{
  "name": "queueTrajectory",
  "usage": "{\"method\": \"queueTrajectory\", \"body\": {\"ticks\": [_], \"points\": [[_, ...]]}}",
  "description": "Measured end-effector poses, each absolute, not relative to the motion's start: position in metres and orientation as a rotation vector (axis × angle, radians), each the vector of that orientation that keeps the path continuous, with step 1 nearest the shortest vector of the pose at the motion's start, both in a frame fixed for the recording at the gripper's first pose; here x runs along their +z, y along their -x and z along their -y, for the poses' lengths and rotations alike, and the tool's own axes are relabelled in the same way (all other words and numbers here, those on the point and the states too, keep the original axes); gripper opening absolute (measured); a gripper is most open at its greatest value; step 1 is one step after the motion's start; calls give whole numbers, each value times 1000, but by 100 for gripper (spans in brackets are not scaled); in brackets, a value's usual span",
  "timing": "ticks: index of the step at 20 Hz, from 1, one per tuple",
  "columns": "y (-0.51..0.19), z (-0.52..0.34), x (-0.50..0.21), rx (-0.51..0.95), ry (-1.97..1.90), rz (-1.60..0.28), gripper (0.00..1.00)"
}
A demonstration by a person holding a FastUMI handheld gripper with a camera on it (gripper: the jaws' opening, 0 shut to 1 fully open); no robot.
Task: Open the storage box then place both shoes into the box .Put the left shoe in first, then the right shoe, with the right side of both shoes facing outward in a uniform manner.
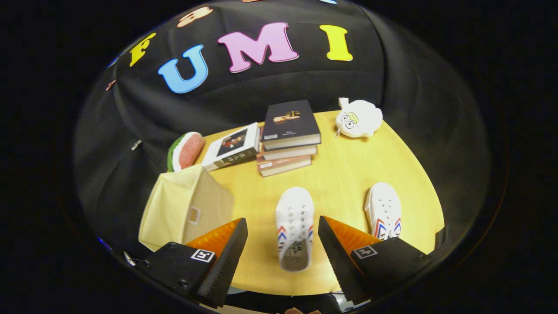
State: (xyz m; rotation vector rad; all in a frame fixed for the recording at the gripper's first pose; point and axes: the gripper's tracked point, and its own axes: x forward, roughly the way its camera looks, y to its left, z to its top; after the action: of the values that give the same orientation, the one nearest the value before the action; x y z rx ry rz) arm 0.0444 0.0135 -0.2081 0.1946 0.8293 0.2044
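The gripper (pixel 282 237) hung above a round yellow wooden table (pixel 348 174), its two fingers (pixel 226 257) spread wide apart and holding nothing. Between them, on the tabletop below, lay a white canvas shoe with red and blue chevron stripes (pixel 295 224), toe pointing away toward the far wall, its opening nearest the camera. A second white canvas shoe with the same stripes (pixel 383 209) lay well apart from the first, beyond the right finger, near the table's edge. The pale cream fabric storage box (pixel 185 207) stood at the table's left edge, just beyond the left finger, its lid closed. Farther back, a stack of three books with a dark cover on top (pixel 288 137) sat near the table's middle, with a white-covered book (pixel 232 146) leaning beside it. A watermelon-slice plush toy (pixel 185 151) rested behind the box, and a white plush toy with round goggle eyes (pixel 358 118) sat at the table's far side.
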Motion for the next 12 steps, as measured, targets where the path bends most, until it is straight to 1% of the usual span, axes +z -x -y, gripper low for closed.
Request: {"method": "queueTrajectory", "body": {"ticks": [8,12], "points": [[-44,21,-301,200,-177,-1027,99],[-54,15,-321,236,-225,-1093,99]]}}
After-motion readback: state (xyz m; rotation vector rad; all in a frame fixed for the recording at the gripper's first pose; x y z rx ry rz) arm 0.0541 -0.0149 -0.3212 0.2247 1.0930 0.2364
